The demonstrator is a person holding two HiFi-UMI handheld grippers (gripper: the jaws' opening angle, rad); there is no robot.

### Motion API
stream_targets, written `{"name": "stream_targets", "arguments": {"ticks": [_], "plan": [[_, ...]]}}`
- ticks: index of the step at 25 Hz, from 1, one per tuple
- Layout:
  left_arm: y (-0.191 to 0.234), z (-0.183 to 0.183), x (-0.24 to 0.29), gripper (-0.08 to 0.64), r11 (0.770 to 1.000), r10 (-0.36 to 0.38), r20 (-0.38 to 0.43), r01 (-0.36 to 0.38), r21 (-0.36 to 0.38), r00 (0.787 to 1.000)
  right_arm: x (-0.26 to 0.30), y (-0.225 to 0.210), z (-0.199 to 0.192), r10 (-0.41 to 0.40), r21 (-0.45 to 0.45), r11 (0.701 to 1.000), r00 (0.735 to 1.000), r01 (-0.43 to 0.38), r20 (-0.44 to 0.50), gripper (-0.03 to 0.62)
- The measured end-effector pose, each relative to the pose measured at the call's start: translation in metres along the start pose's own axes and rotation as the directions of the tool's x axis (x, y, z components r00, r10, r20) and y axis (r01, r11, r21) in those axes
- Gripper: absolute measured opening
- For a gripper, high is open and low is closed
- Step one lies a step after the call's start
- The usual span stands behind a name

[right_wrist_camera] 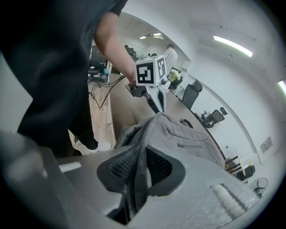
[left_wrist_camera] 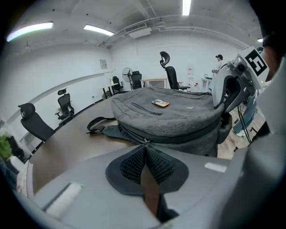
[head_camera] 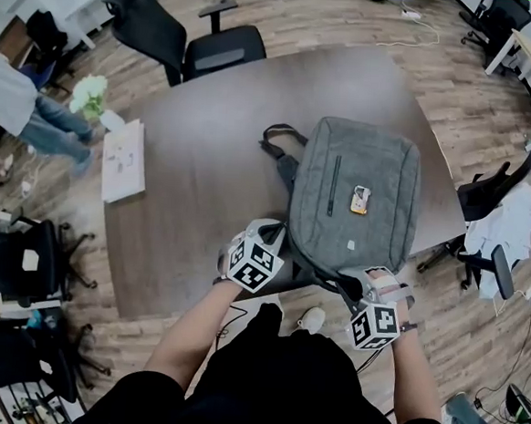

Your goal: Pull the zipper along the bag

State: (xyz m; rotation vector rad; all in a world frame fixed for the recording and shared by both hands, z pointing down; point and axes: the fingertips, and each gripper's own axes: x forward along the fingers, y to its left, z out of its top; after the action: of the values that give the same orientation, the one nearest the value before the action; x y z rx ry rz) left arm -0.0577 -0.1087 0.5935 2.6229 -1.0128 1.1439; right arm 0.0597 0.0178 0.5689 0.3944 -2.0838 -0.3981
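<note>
A grey bag lies flat on the brown table, with a small orange tag on its top. My left gripper is at the bag's near left edge. In the left gripper view its jaws are shut on the metal zipper pull of the bag's side zipper. At the bag's near right corner, my right gripper pinches a fold of the grey fabric between its pads. The left gripper also shows in the right gripper view, at the far end of that fold.
A dark strap trails from the bag's left side. White papers lie at the table's left edge, beside a potted plant. Office chairs stand behind the table. A person is at far left.
</note>
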Motion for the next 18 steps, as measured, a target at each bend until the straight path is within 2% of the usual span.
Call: {"name": "stream_targets", "arguments": {"ticks": [2,4,6,8,12,15,18], "plan": [[0.006,0.000,0.009,0.029,0.999,-0.012,0.000,0.012,0.029,1.000,0.000,0.002,-0.003,0.001,-0.010,1.000,1.000,-0.001,-0.002,0.049],[0.010,-0.002,0.020,0.031,0.995,-0.028,-0.007,0.029,0.096,1.000,0.001,0.004,-0.005,0.005,-0.020,1.000,1.000,-0.005,-0.008,0.049],[0.014,-0.007,0.030,0.035,0.984,-0.044,-0.022,0.048,0.172,0.999,0.005,0.007,-0.006,0.012,-0.029,1.000,1.000,-0.012,-0.015,0.049],[0.017,-0.010,0.039,0.034,0.973,-0.073,-0.032,0.078,0.216,0.997,0.008,0.011,-0.008,0.015,-0.030,0.999,1.000,-0.016,-0.024,0.049],[0.029,-0.006,0.054,0.043,0.953,-0.154,-0.027,0.156,0.258,0.988,0.012,0.015,-0.011,0.021,-0.027,0.999,0.999,-0.022,-0.040,0.049],[0.037,-0.002,0.065,0.043,0.924,-0.207,-0.036,0.207,0.321,0.978,0.015,0.017,-0.013,0.030,-0.034,0.999,0.998,-0.032,-0.057,0.049],[0.048,0.004,0.075,0.052,0.911,-0.282,-0.028,0.277,0.306,0.959,0.018,0.017,-0.014,0.040,-0.034,0.999,0.997,-0.042,-0.068,0.049]]}}
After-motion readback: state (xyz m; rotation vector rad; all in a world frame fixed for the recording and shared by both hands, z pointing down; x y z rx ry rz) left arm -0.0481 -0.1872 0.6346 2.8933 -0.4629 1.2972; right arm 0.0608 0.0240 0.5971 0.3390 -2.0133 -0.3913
